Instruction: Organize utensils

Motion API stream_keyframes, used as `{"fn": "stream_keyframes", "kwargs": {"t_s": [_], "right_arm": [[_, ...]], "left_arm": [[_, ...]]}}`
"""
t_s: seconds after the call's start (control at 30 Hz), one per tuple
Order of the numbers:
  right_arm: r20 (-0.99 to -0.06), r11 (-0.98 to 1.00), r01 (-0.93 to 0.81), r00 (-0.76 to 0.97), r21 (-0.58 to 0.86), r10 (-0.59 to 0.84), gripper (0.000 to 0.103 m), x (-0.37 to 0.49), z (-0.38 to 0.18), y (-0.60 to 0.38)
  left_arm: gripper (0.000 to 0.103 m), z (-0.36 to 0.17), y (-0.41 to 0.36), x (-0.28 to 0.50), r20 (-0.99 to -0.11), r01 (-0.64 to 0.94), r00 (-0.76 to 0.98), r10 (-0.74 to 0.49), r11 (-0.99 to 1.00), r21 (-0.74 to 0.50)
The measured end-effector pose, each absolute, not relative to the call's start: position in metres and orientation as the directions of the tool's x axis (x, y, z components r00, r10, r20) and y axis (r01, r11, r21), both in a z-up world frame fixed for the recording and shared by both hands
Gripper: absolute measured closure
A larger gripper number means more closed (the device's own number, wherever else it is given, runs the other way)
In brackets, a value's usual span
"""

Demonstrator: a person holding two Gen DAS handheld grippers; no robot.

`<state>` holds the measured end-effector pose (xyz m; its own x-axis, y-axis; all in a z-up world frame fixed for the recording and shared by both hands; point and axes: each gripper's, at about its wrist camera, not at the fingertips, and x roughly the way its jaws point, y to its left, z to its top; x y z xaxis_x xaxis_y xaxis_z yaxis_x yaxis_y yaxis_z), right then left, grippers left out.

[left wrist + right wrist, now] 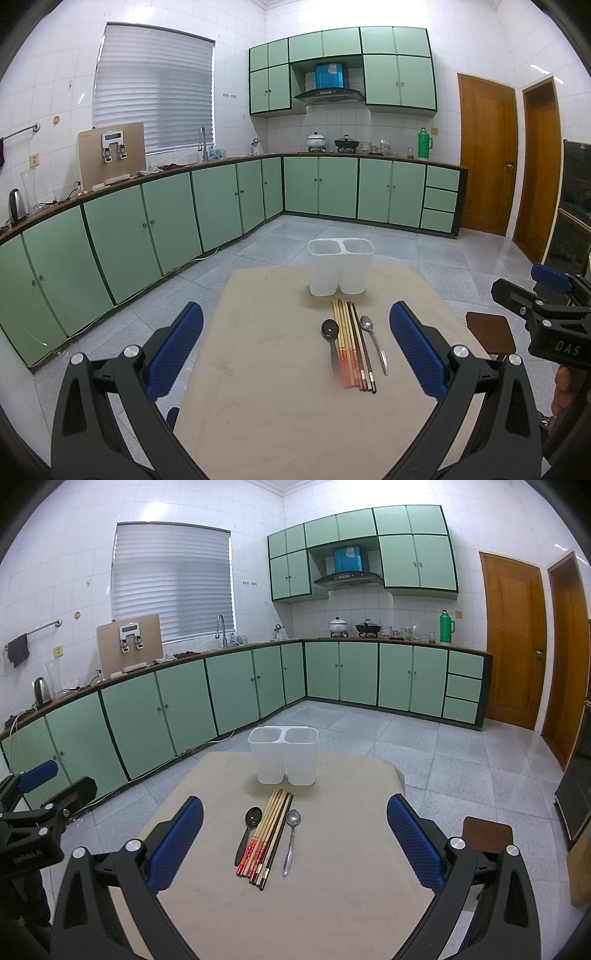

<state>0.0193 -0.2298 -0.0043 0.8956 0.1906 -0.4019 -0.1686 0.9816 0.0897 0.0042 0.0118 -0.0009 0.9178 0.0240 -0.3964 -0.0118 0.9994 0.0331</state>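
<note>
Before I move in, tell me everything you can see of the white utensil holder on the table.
The utensil holder is translucent white, plastic by its look, with two joined rectangular compartments side by side, open on top. Both look empty. It stands upright near the far edge of the beige table, just beyond the tips of the chopsticks, not touching them as far as can be seen. Nothing grips it.

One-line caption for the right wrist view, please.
Open right gripper above table: chopsticks between two spoons, empty holder behind.
</note>
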Motion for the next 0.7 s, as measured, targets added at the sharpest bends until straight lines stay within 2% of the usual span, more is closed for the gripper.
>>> {"fn": "stream_keyframes", "kwargs": {"t_s": [0.7], "right_arm": [[-0.463,0.985,-0.138,0.87,0.103,0.17,0.006,0.052,-0.022,-0.226]], "left_arm": [[0.005,-0.013,0.008,0.042,-0.446,-0.027,0.894,0.047,0.998,0.051]]}}
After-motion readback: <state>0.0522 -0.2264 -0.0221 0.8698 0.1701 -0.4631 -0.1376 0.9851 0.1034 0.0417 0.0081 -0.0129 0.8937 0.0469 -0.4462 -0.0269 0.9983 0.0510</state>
